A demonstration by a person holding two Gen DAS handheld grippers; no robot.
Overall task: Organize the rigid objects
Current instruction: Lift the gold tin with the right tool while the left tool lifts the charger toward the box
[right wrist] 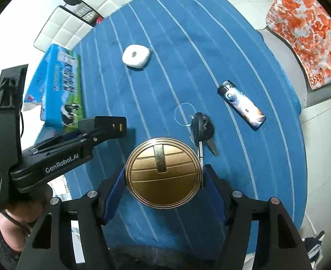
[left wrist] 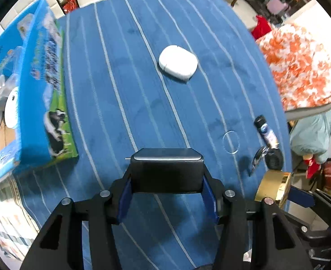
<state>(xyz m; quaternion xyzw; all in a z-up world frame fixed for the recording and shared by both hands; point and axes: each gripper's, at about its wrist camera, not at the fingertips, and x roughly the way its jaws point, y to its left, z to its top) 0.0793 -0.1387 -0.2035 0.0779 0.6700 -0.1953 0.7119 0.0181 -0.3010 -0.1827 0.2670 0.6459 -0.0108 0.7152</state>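
A black rectangular power adapter [left wrist: 167,168] is clamped between the blue-padded fingers of the left gripper [left wrist: 167,193], held above the blue white-striped tablecloth [left wrist: 124,72] near the table's near edge; its two metal prongs are seen in the right wrist view. A round gold metal tin [right wrist: 163,172] with a ridged lid is gripped on both sides by the right gripper [right wrist: 163,180], close to the same edge. A white rounded plastic case [left wrist: 178,62] lies toward the far middle of the table. By the left edge stands a blue cardboard milk carton box [left wrist: 46,85] (cows printed on its side). Near the right edge, a black car key bunch [right wrist: 202,128] lies on a thin clear ring [right wrist: 183,114], with a black printed lighter [right wrist: 242,104] just beyond it.
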